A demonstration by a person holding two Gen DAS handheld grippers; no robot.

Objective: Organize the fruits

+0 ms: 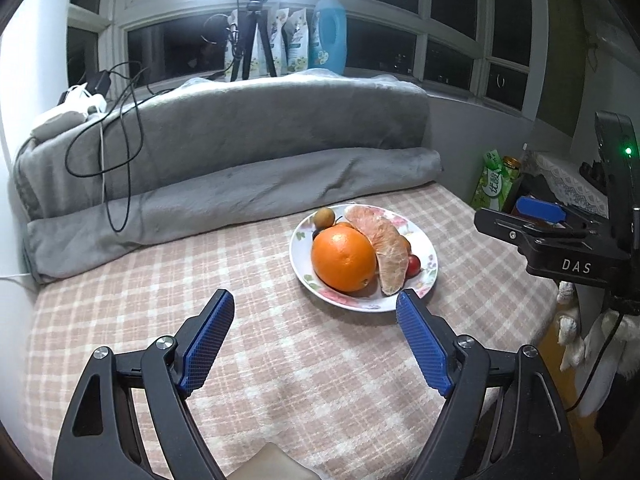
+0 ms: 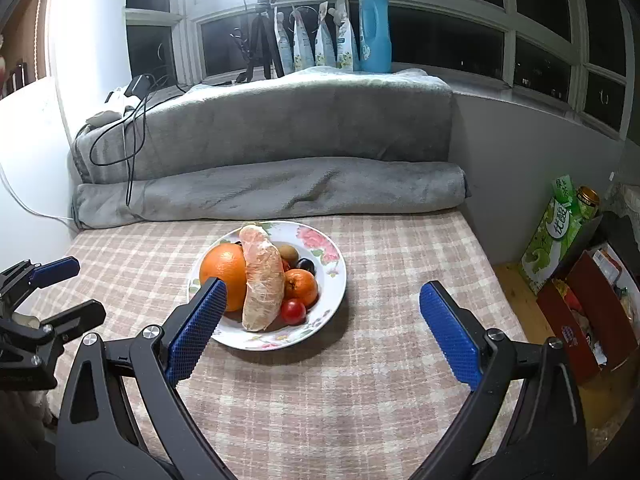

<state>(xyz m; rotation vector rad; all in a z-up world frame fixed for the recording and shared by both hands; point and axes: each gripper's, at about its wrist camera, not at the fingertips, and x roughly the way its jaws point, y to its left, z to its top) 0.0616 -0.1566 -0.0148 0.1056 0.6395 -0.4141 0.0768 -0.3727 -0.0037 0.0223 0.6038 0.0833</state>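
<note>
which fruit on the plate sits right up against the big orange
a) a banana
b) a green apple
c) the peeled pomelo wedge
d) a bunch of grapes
c, the peeled pomelo wedge leans along the side of the big orange on the flowered plate; the left wrist view shows the same pair pressed together, and no banana, apple or grape bunch appears.

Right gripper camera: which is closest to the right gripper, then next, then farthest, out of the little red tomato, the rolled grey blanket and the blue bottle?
From the right gripper, in its own view:
1. Little red tomato, at the plate's near edge, nearest.
2. Rolled grey blanket, lying behind the plate.
3. Blue bottle, up on the window ledge, farthest.
</note>
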